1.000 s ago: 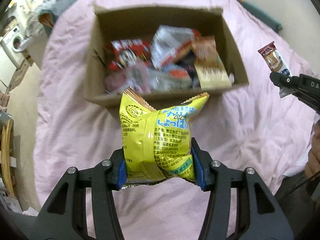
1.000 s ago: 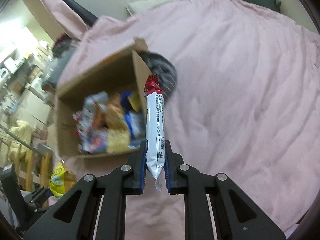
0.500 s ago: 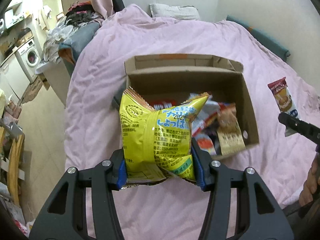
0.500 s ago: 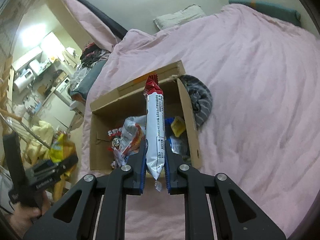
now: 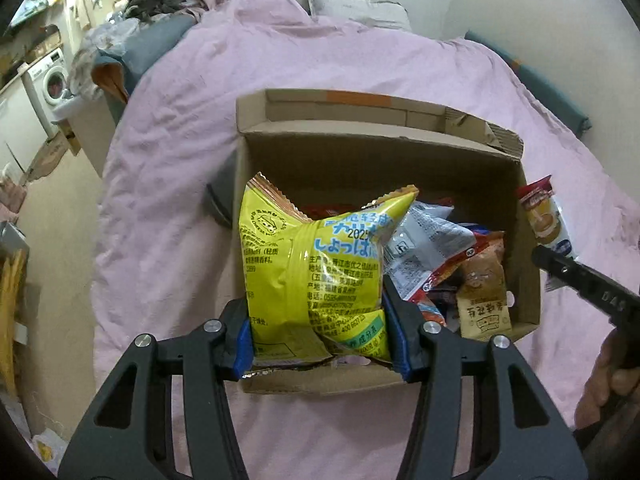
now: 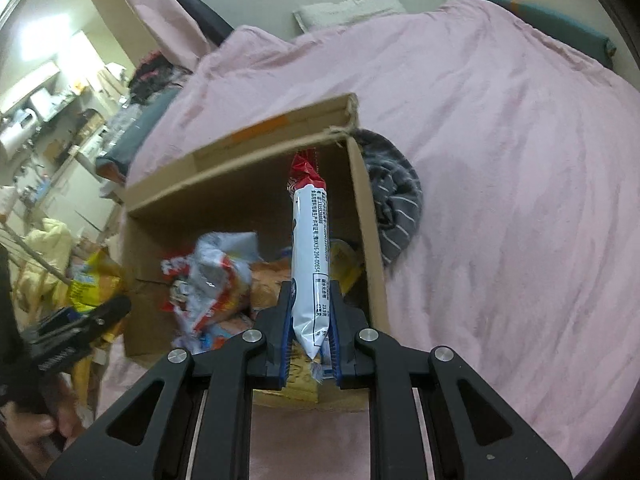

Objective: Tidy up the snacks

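Note:
An open cardboard box (image 5: 440,160) with several snack packs lies on the pink bed. My left gripper (image 5: 320,340) is shut on a puffy yellow snack bag (image 5: 312,272), held over the box's near left part. My right gripper (image 6: 310,340) is shut on a slim white snack bar with a red top (image 6: 310,248), upright over the box's (image 6: 240,164) near right corner. In the left wrist view the same snack bar (image 5: 546,220) and the right gripper's finger (image 5: 580,280) show at the box's right wall. In the right wrist view the yellow bag (image 6: 86,284) shows at the far left.
A pink bedspread (image 6: 500,160) covers the bed. A grey striped cloth (image 6: 394,204) lies against the box's right side. A pillow (image 5: 360,12) sits at the head. Left of the bed are a washing machine (image 5: 46,80) and a pile of clothes (image 5: 120,52). A hand (image 5: 608,376) grips the right tool.
Both grippers have drawn back toward the near side of the box, which now sits closer and lower in view. The yellow bag and the snack bar now overlap the box's opening. Both grips are unchanged.

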Available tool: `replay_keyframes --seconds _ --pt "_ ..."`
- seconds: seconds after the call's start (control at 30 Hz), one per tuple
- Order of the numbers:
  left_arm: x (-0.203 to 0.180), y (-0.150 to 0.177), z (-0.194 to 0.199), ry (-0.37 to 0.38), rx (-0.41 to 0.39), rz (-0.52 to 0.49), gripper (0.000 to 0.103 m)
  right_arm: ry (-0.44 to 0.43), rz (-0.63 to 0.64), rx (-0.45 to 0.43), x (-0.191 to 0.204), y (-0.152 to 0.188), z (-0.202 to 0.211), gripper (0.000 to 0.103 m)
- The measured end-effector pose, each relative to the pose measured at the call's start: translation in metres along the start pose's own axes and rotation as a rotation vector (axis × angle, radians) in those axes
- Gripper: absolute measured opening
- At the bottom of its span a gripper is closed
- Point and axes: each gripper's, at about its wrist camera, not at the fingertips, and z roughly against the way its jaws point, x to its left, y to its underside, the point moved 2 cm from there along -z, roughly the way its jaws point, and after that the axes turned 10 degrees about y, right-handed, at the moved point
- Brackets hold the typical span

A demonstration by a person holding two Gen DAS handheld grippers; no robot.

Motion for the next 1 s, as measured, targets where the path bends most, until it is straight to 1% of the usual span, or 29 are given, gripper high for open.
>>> replay_keyframes --seconds 0.03,0.07,0.17,0.3,0.47,0.5,0.53,0.6,0.63,0.67,0.7,0.73,0.77,0.8,0.83,0.87,0.9,1.0 --pt "-0.001 -0.001 -0.002 -0.025 0.002 -0.014 0.049 0.007 0.002 -0.007 0.0 -0.001 0.0 0.016" --pt "-0.001 -0.002 -0.003 -0.027 0.002 -0.013 0.049 0.016 0.006 -0.017 -0.001 -0.001 0.002 0.016" --pt "-0.002 -0.002 -0.009 -0.011 0.011 0.006 0.05 0.032 0.009 -0.028 -0.004 0.001 0.004 0.016" --pt "-0.007 -0.002 -0.013 0.005 0.03 0.014 0.05 0.032 -0.016 -0.005 -0.009 -0.001 -0.001 0.016" --pt "-0.014 -0.004 -0.008 -0.007 0.009 -0.026 0.051 0.046 -0.015 0.006 -0.009 -0.001 -0.005 0.016" --pt "-0.015 -0.004 -0.007 -0.012 0.005 -0.034 0.051 0.043 -0.022 0.009 -0.01 -0.001 -0.005 0.02" --pt "-0.017 -0.004 -0.007 -0.019 0.004 -0.045 0.051 0.035 -0.029 0.009 -0.01 -0.002 -0.005 0.02" --pt "-0.019 -0.004 -0.007 -0.036 0.006 -0.058 0.056 0.014 -0.03 0.009 -0.008 -0.003 -0.004 0.02" --pt "-0.019 -0.004 -0.006 -0.037 0.007 -0.059 0.065 0.016 -0.022 0.004 -0.007 -0.003 -0.003 0.021" --pt "-0.019 -0.004 -0.006 -0.03 0.007 -0.055 0.076 0.019 -0.016 -0.001 -0.006 -0.002 -0.003 0.021" --pt "-0.019 -0.005 -0.004 -0.012 0.005 -0.042 0.081 0.018 -0.008 -0.008 -0.004 -0.003 -0.001 0.021" --pt "-0.017 -0.005 -0.003 0.001 0.0 -0.026 0.085 0.014 -0.001 -0.015 -0.003 -0.003 0.0 0.025" --pt "-0.016 -0.005 -0.001 0.01 -0.006 -0.012 0.085 0.009 0.001 -0.02 -0.002 -0.003 0.001 0.028" --pt "-0.016 -0.005 -0.001 0.015 -0.005 -0.007 0.085 -0.001 0.002 -0.029 0.0 -0.004 0.004 0.04" --pt "-0.016 -0.005 0.0 0.022 -0.002 -0.009 0.085 -0.009 0.0 -0.039 0.0 -0.004 0.006 0.063" --pt "-0.017 -0.005 0.001 0.03 -0.003 -0.015 0.085 -0.015 -0.002 -0.051 0.001 -0.004 0.008 0.072" --pt "-0.018 -0.005 0.002 0.026 -0.009 -0.021 0.085 -0.024 -0.004 -0.069 0.002 -0.005 0.012 0.077" --pt "-0.019 -0.005 0.01 -0.005 -0.051 -0.036 0.085 -0.035 0.009 -0.096 0.005 -0.007 0.019 0.078"
